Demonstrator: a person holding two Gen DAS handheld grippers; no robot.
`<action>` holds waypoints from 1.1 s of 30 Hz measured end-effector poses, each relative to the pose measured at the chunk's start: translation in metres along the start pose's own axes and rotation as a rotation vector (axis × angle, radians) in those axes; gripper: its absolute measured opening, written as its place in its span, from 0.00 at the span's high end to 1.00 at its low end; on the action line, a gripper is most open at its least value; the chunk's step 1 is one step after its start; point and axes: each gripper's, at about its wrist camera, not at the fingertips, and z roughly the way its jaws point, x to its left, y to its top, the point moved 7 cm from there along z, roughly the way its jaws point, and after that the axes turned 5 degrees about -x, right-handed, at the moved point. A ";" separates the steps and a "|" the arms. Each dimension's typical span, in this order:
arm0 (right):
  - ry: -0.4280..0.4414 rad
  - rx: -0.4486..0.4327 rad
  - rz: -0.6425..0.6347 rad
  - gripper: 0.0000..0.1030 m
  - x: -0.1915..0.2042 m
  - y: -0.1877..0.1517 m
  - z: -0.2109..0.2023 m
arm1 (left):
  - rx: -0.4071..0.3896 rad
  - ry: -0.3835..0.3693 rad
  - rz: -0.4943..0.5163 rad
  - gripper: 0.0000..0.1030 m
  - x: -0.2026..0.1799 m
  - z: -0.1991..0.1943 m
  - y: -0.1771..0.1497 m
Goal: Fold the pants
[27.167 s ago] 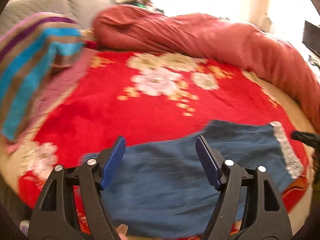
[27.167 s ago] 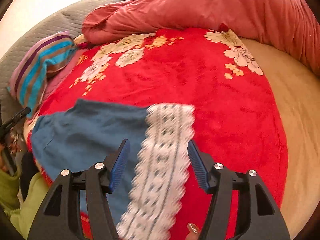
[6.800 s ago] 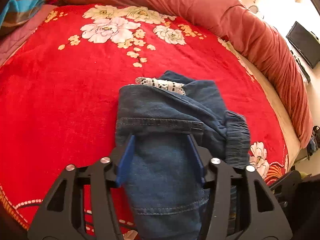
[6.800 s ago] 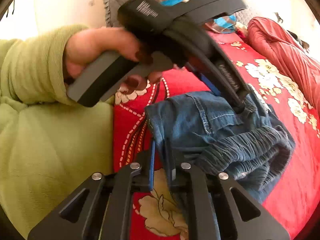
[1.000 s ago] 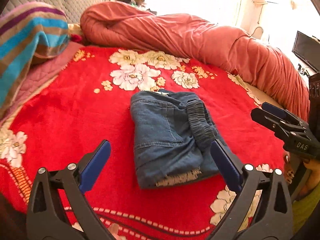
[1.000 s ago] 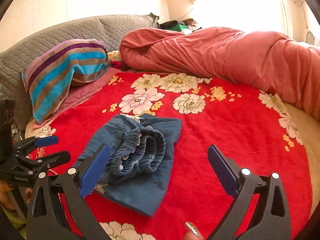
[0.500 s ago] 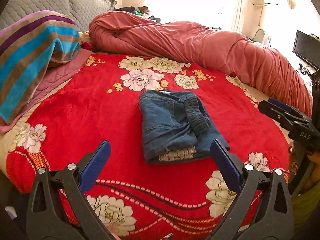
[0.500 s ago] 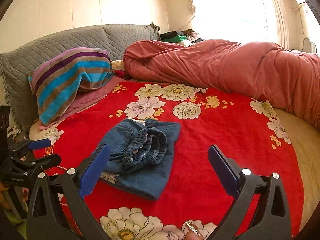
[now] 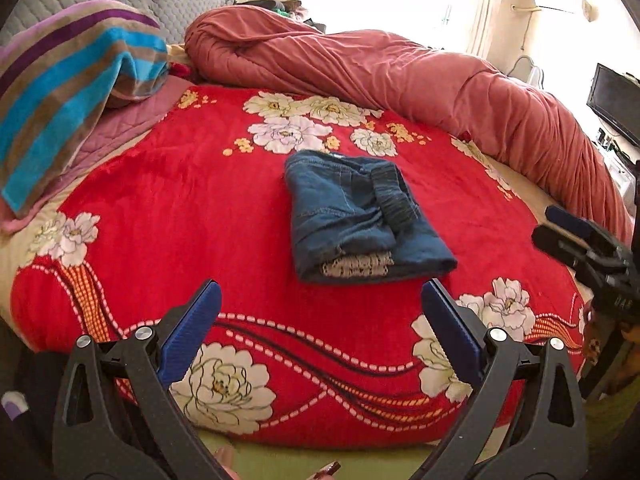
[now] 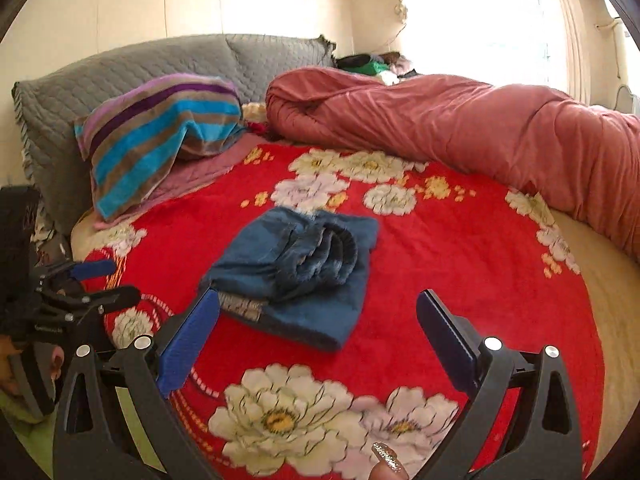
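The blue denim pants [image 9: 352, 212] lie folded into a compact bundle on the red flowered blanket [image 9: 192, 208], with a strip of white lace showing at the near end. My left gripper [image 9: 320, 324] hangs open, well short of the bundle, with nothing between its fingers. From the right wrist view the same pants [image 10: 296, 268] rest mid-bed, and my right gripper [image 10: 320, 332] is also open and empty, held back from them. Each gripper shows in the other's view: the right one [image 9: 576, 236] at the right edge, the left one [image 10: 92, 280] at the left edge.
A rolled rust-red duvet [image 9: 400, 72] runs along the far side of the bed. A striped towel [image 9: 68, 80] lies on a pink pillow at the left, with a grey quilted headboard [image 10: 160, 64] behind. A dark screen [image 9: 616, 104] stands at the far right.
Both grippers have drawn back from the bed over the last second, so the folded pants look smaller and farther off. The pants have not moved.
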 end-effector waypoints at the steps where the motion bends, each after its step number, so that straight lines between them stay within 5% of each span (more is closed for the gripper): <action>1: -0.004 0.017 -0.001 0.05 0.002 -0.007 0.002 | 0.006 0.000 -0.001 0.09 0.000 0.000 -0.003; 12: -0.041 0.122 0.064 0.05 0.001 -0.051 0.025 | 0.064 0.012 -0.011 0.09 0.001 0.010 -0.026; 33: -0.028 0.121 0.083 0.05 0.001 -0.052 0.028 | 0.068 0.043 -0.035 0.09 0.009 0.010 -0.027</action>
